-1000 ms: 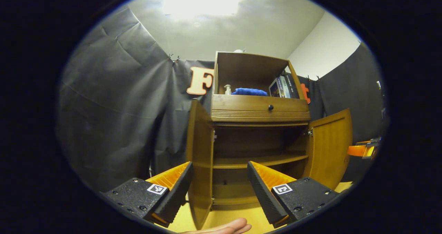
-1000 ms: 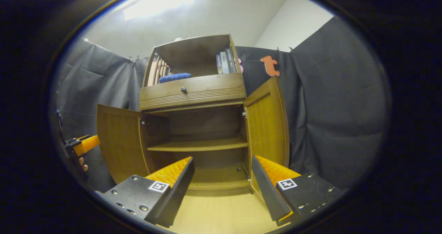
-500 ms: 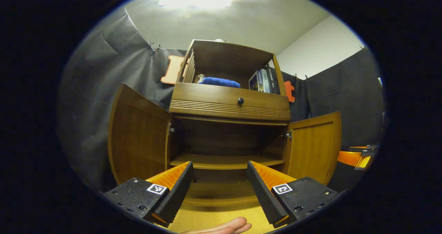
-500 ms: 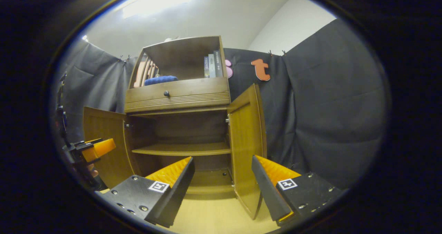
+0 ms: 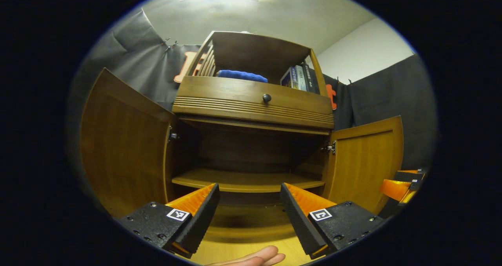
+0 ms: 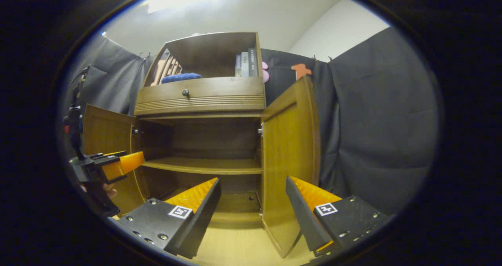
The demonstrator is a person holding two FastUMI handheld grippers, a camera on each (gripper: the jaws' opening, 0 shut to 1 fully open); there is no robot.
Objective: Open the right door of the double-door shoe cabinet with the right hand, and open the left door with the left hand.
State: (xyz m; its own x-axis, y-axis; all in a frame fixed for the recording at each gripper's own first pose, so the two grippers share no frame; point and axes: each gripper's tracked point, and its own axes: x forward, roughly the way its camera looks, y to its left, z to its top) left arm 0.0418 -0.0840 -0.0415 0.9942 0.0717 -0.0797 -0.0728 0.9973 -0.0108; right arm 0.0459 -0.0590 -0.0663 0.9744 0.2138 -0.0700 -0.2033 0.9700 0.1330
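Note:
The wooden shoe cabinet (image 5: 251, 156) stands in front of me with both lower doors swung wide. Its left door (image 5: 123, 148) and right door (image 5: 362, 162) hang outward in the left gripper view. My left gripper (image 5: 249, 201) is open, holds nothing, and faces the bare inner shelf (image 5: 245, 179). In the right gripper view my right gripper (image 6: 253, 197) is also open, just left of the right door (image 6: 290, 164). The left door (image 6: 104, 140) stands beyond the other gripper (image 6: 106, 168) at the left edge there.
A drawer with a dark knob (image 5: 266, 98) sits above the doors. The open top shelf carries a blue cloth (image 5: 241, 75) and several books (image 5: 300, 77). The floor (image 6: 239, 246) is pale wood. A person's fingers (image 5: 255, 257) show at the bottom edge. Black cloth walls surround the cabinet.
The left gripper view has swung from the left door's edge to the cabinet's middle and come closer. The right gripper has drifted closer to the right door. Both grippers stayed open.

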